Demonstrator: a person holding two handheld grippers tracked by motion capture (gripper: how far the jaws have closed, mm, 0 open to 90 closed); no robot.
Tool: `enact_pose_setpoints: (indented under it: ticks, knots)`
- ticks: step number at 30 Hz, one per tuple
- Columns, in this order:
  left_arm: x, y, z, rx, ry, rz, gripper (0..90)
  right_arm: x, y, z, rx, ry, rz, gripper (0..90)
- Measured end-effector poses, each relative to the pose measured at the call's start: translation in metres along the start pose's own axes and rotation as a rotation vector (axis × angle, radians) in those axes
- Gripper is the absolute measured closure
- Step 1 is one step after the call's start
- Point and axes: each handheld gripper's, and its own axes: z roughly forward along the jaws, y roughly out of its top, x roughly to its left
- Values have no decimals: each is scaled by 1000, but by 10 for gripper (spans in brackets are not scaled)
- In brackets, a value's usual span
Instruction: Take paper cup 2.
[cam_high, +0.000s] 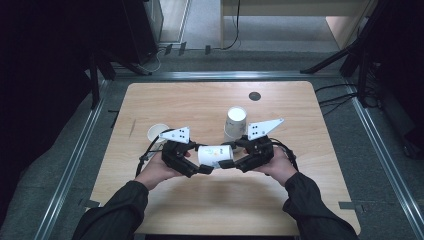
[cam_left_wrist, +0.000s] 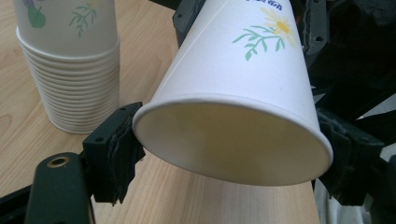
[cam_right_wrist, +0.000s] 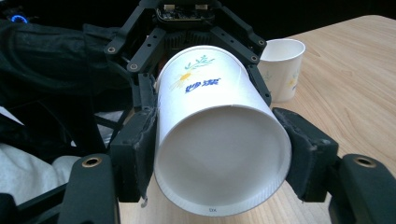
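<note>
1. A paper cup (cam_high: 215, 155) hangs on its side above the tabletop (cam_high: 200, 210), between two hand-held grippers.
2. The right gripper (cam_right_wrist: 219, 154) has its fingers pinching the cup's base end; the left gripper (cam_left_wrist: 229, 149) fingers flank the open rim, seemingly touching.
3. Judged best: squeeze the rim lightly, so the thin wall keeps its shape.
4. Blue characters and a daisy sprig mark the cup; tiny print on the base rim is unreadable.
5. A stack of cups (cam_high: 235, 122) and a single cup (cam_high: 158, 134) stand nearby.

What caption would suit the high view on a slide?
Two hand-held tools, left tool and right tool, grip one paper cup between them above the table.
</note>
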Motion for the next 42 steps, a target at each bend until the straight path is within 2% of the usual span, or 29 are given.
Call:
enact_pose_setpoints:
  ticks: [18,35,42]
  knots:
    - [-2,0,-1,2,13,34,217,0,-1,0,5,9,-3,339]
    - [-2,0,-6,-15,20,34,229,-1,-1,-1,5,-7,1,324]
    - [-1,4,-11,-5,23,33,230,-1,-2,-3,20,-18,2,305]
